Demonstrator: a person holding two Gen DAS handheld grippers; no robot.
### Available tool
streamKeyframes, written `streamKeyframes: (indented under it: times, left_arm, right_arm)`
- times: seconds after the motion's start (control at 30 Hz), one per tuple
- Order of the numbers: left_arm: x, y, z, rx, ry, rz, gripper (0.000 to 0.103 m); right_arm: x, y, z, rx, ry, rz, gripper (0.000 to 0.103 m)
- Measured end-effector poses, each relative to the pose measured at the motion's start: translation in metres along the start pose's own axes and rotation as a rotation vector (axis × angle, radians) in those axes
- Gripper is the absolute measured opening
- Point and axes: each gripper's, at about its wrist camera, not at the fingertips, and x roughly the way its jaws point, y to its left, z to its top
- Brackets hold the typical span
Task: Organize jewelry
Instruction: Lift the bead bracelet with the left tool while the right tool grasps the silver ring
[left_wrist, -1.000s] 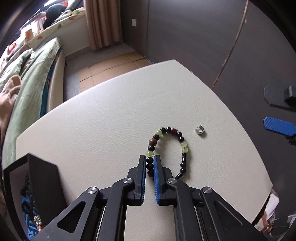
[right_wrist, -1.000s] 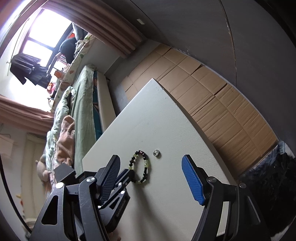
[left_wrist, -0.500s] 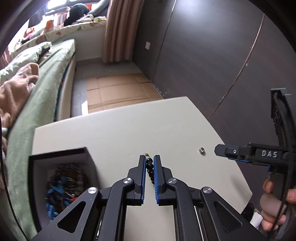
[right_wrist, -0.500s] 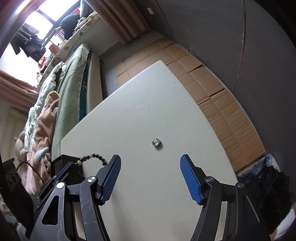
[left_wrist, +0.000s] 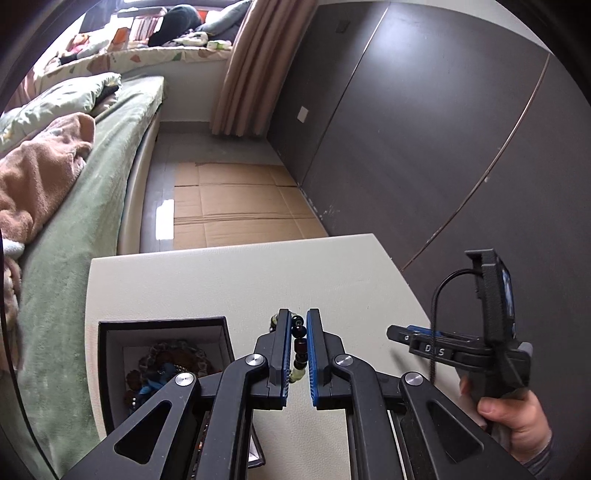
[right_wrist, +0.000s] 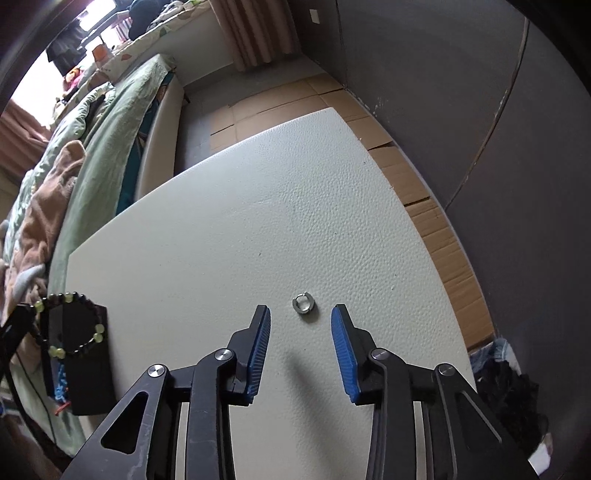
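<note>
Ring (right_wrist: 303, 303): a small silver band lying flat on the white table (right_wrist: 229, 229), directly ahead of your right gripper (right_wrist: 300, 328) and between the lines of its two blue pads (right_wrist: 341, 350). The jaws stand apart and are closing, the ring just beyond the fingertips and centred in the gap; neither pad touches it yet. Being round and flat, the ring offers no long axis, so the approach probably depends only on keeping the gap centred and lowering the tips to the tabletop. Your right hand is plainly the nearer one.

Beaded bracelet (left_wrist: 298, 347): clamped between the narrow-set pads of your left gripper (left_wrist: 296, 350), its dark and pale green beads hanging in a loop clear of the table. The black jewelry box (left_wrist: 162, 325) lies below and to the left of that gripper, open and already holding other pieces. Judged from this, the bracelet goes into the box next, and you must carry it leftward over the rim before release.
</note>
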Motion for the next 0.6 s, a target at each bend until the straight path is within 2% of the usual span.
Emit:
streamKeyframes:
  times: [0.27, 0.37, 0.53, 0.6]
  left_arm:
    - [-0.006, 0.011, 0.004, -0.021, -0.012, -0.011, 0.008]
    - [-0.006, 0.012, 0.004, -0.027, -0.012, -0.012, 0.008]
    - [-0.007, 0.011, 0.005, -0.031, -0.018, -0.008, 0.008]
    - [-0.008, 0.011, 0.005, -0.031, -0.02, -0.004, 0.008]
  right_arm:
    - [0.004, 0.016, 0.003, -0.078, -0.021, -0.121, 0.03]
    - [0.005, 0.019, 0.004, -0.093, -0.026, -0.132, 0.029]
    - [0.003, 0.018, 0.002, -0.112, -0.03, -0.147, 0.016]
    - [0.002, 0.018, 0.001, -0.123, -0.028, -0.146, 0.015]
